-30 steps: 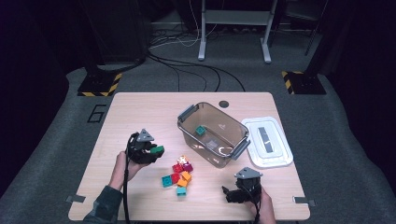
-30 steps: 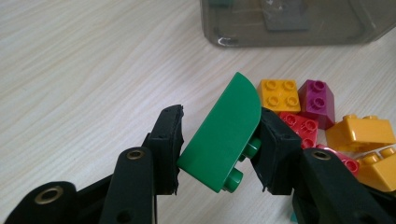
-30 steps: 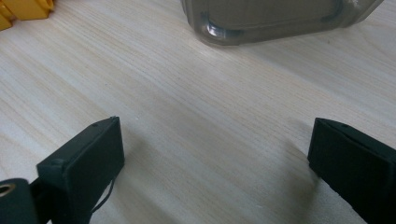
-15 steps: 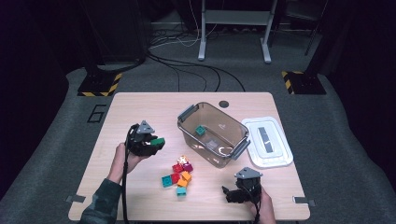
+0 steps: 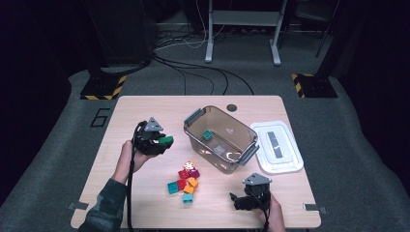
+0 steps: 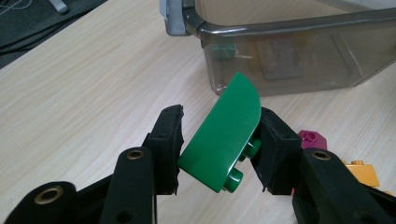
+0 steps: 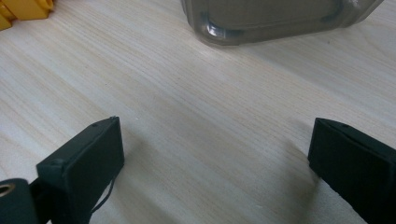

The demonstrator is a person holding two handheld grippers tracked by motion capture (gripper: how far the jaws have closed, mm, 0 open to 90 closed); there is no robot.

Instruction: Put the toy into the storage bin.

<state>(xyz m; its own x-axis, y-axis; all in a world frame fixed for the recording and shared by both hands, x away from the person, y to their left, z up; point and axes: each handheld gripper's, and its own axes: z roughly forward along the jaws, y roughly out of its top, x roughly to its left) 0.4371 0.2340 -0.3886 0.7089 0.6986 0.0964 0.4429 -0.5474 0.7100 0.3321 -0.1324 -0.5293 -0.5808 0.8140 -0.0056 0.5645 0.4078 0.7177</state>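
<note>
My left gripper (image 5: 159, 142) is shut on a green curved brick (image 6: 224, 133), which it holds tilted above the table, left of the clear grey bin (image 5: 220, 137). In the high view the green brick (image 5: 166, 140) sticks out toward the bin. A teal brick (image 5: 208, 135) lies inside the bin. A pile of loose bricks (image 5: 184, 180) in red, orange, teal and magenta sits in front of the bin. My right gripper (image 5: 241, 199) rests near the table's front edge at the right, with its jaws wide open and only bare wood (image 7: 210, 149) between them.
The bin's white lid (image 5: 276, 146) lies flat to the right of the bin. A small dark round hole (image 5: 231, 107) marks the table's far edge. Cables and stand legs cross the floor beyond the table.
My left gripper has risen with the green brick and drifted toward the bin. The right gripper has stayed put.
</note>
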